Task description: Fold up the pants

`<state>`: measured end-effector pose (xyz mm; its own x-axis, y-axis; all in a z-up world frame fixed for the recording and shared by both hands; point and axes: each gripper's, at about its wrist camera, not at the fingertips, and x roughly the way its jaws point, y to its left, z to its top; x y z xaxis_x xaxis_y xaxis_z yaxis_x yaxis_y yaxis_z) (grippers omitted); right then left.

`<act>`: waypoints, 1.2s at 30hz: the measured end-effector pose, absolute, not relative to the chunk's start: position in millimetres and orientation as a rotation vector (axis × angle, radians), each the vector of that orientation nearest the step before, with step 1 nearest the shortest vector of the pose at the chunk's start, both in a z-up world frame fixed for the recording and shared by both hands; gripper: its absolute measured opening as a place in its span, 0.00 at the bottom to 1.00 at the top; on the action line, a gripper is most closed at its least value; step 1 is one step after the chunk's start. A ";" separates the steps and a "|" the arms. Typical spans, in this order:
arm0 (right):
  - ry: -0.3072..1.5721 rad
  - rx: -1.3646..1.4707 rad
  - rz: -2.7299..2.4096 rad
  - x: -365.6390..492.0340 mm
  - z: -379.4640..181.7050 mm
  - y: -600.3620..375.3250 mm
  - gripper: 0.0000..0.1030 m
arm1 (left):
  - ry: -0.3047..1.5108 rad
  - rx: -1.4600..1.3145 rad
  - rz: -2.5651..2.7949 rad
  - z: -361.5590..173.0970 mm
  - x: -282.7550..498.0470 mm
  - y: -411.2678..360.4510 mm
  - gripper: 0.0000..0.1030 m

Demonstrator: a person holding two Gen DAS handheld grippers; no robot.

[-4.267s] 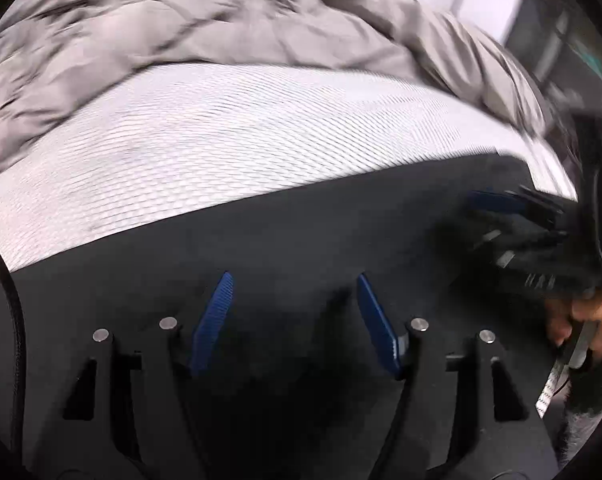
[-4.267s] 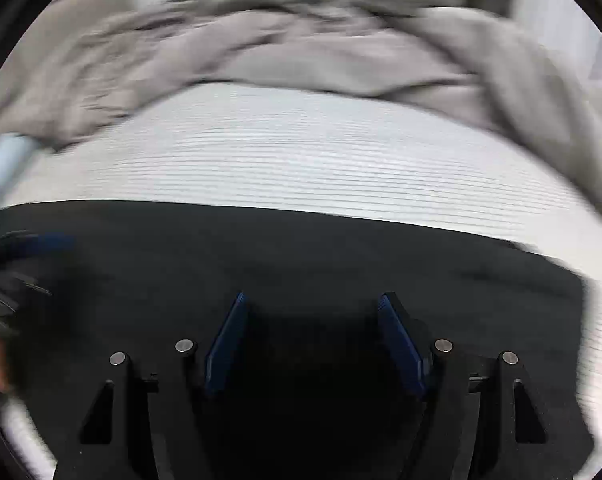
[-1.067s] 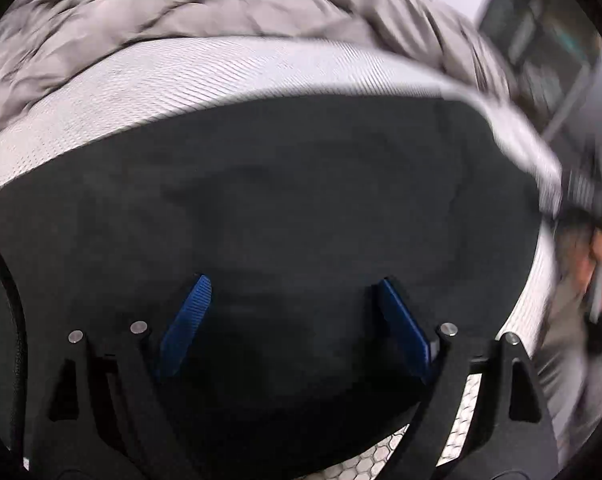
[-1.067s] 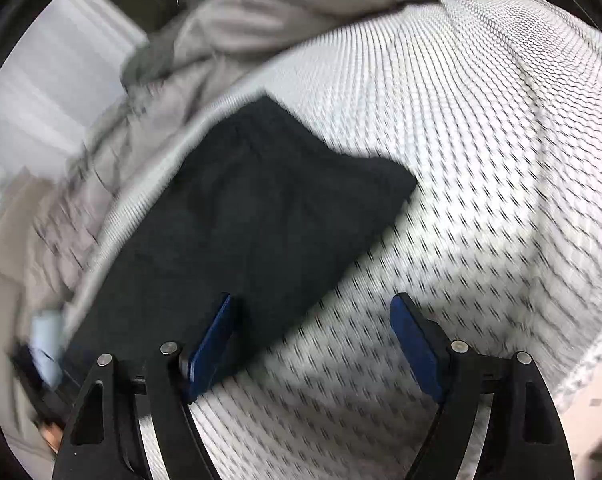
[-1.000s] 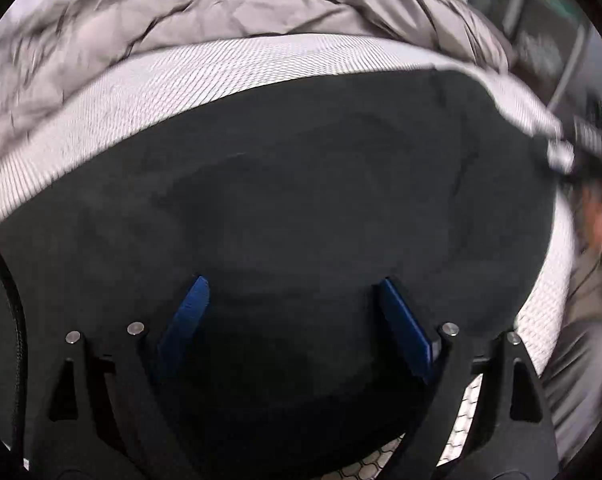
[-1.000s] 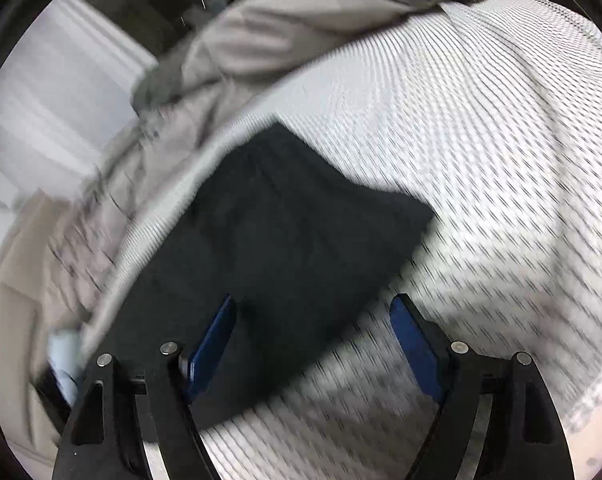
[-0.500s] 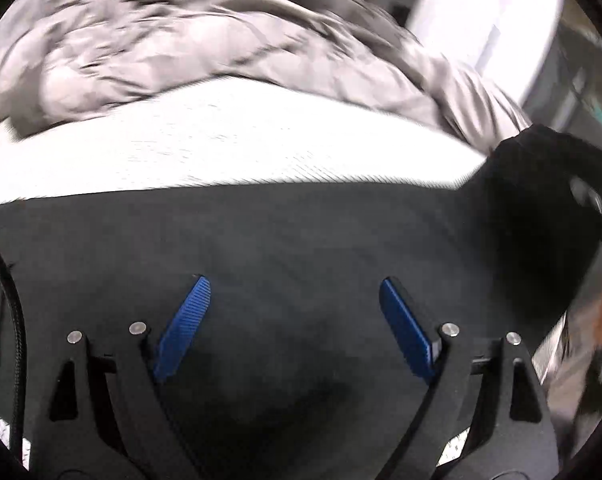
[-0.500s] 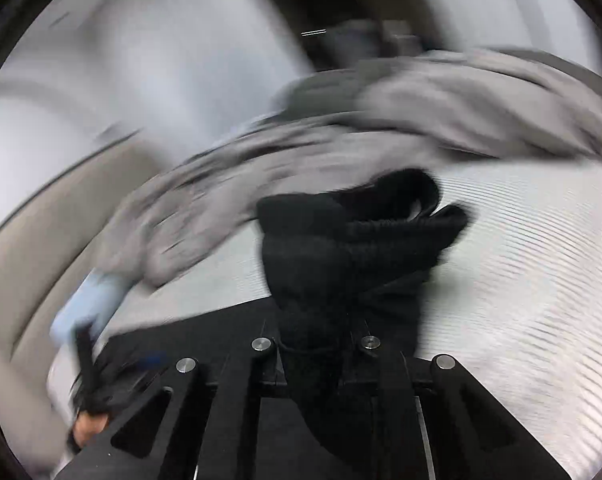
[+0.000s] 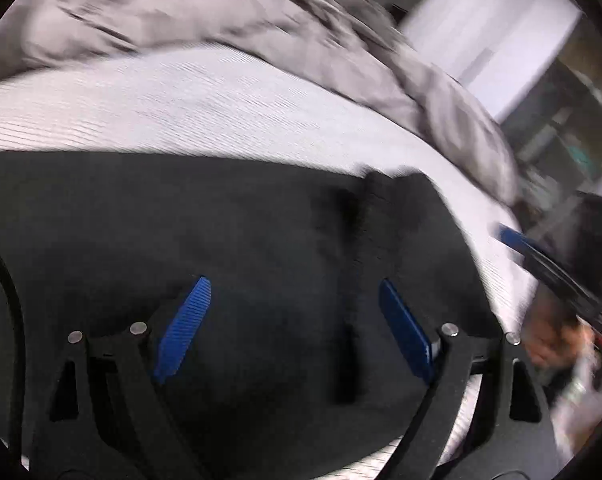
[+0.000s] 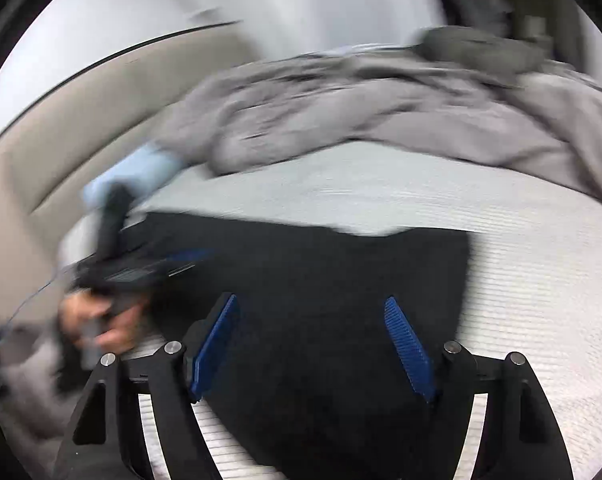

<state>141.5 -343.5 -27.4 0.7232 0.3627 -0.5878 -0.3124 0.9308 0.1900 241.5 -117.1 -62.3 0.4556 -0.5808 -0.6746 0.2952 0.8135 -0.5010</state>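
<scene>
The black pants lie flat on the white textured bedspread, with a folded-over edge running down their right part. My left gripper hovers open just above the dark cloth, holding nothing. In the right wrist view the pants fill the middle, and my right gripper is over them. Its jaws are opening and its pads are clear of the cloth. The left gripper's body and the hand holding it appear at the left, blurred.
A rumpled grey duvet lies along the far side of the bed. A light blue item sits at its left end by the beige headboard. White bedspread lies bare to the right of the pants.
Half a second ago my right gripper was shut on a bunched-up end of the pants in the air. It has since let go, and that end lies folded over. The left gripper rolled and stayed open.
</scene>
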 end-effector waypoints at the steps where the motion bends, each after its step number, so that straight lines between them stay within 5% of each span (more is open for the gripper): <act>1: 0.679 0.152 0.333 148.3 -37.7 -364.3 0.74 | 0.987 -0.347 -0.604 -66.6 244.4 -126.9 0.80; 7: 0.775 0.370 0.279 179.8 -91.9 -414.1 0.70 | 1.110 -0.449 -0.711 -99.1 278.7 -152.8 0.75; 15: 0.847 0.313 0.322 218.1 -104.5 -383.6 0.70 | 1.112 -0.471 -0.749 -103.9 299.1 -173.2 0.73; 22: 0.871 0.240 0.299 222.4 -113.7 -371.6 0.71 | 1.078 -0.569 -0.680 -107.7 293.0 -176.2 0.21; 28: 0.871 0.221 0.289 226.6 -112.1 -364.7 0.71 | 0.989 -0.518 -0.622 -88.2 277.2 -180.5 0.09; 36: 0.793 0.272 0.332 220.7 -84.8 -364.5 0.71 | 0.836 -0.547 -0.568 -33.9 255.5 -101.1 0.06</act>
<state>220.7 -364.5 -84.8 0.6547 0.3898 -0.6476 -0.1881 0.9138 0.3599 255.5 -101.1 -33.9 0.5431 -0.6554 -0.5249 0.2459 0.7219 -0.6469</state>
